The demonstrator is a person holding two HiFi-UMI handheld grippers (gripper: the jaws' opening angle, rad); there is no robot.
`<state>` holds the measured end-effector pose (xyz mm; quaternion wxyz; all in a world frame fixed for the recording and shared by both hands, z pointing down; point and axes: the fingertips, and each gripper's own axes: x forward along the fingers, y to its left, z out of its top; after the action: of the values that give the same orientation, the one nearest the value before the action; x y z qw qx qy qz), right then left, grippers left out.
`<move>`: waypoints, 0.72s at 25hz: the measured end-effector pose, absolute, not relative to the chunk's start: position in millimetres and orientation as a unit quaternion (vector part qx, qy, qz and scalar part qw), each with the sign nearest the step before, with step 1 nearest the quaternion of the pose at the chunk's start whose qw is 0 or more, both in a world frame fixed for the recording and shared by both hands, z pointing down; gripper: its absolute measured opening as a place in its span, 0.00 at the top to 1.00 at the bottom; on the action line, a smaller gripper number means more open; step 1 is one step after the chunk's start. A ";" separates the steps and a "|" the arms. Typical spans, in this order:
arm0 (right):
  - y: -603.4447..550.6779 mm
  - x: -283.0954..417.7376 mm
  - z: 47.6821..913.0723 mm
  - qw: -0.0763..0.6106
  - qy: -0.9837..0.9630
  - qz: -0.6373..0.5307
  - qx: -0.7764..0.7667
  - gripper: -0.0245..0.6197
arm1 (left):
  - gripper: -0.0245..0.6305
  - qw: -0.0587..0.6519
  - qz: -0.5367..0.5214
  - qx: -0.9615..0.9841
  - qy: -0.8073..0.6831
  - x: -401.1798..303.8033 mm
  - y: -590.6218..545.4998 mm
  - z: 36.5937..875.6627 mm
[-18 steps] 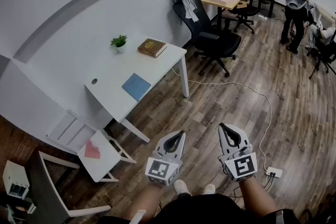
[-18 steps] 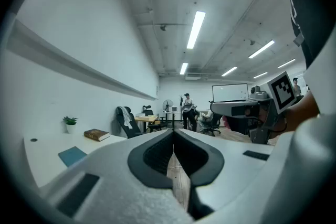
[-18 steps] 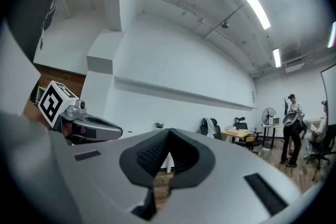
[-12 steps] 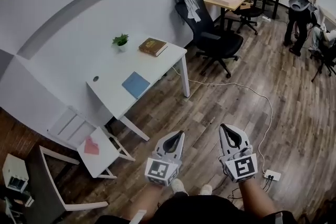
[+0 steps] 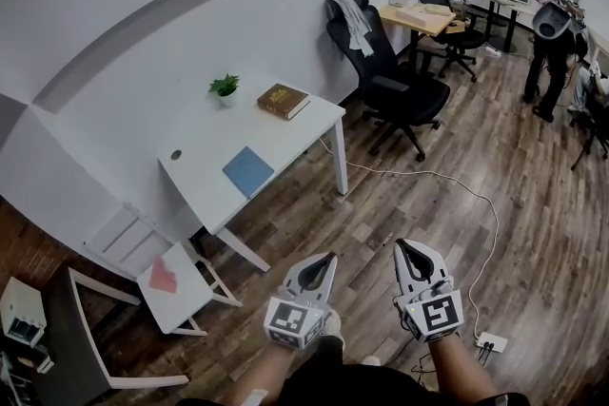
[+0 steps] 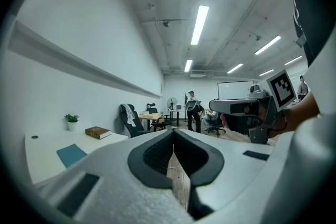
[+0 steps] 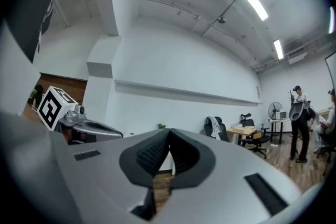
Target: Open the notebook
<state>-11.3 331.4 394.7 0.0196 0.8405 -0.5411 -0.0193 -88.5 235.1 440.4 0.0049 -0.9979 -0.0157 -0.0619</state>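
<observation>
Approach comes first: the white left gripper (image 5: 326,258) and right gripper (image 5: 404,247), jaws pressed together empty, should near the flat blue notebook (image 5: 248,170) on the white desk (image 5: 203,178), then spread.

White counter (image 5: 285,133) w/ brown book (image 5: 283,101) + small potted plant (image 5: 225,88) at its far edge. Black office chair (image 5: 395,95) beside it, grey jacket (image 5: 354,19) on the backrest. White cable (image 5: 447,181) across the wood floor (image 5: 409,214), power strip (image 5: 492,341) nearby. Pink paper (image 5: 164,277) on a white chair (image 5: 195,288).
</observation>
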 end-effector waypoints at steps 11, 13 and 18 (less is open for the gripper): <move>209.3 52.0 379.7 0.031 -0.534 -0.021 0.845 0.96 | 0.96 0.004 -0.060 -0.998 -0.008 -30.5 101.0 430.2; 186.1 57.1 383.7 0.032 -0.536 -0.018 0.843 0.96 | 0.96 0.003 -0.060 -0.998 -0.004 -27.1 77.4 430.9; 133.7 66.7 392.7 0.039 -0.550 -0.008 0.834 0.96 | 0.96 0.003 -0.066 -0.998 0.009 -20.4 28.0 435.8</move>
<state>66.7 133.7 392.7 0.0395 0.8341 -0.5501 -0.0082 -20.4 28.0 435.8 0.0032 -0.9978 0.0095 -0.0663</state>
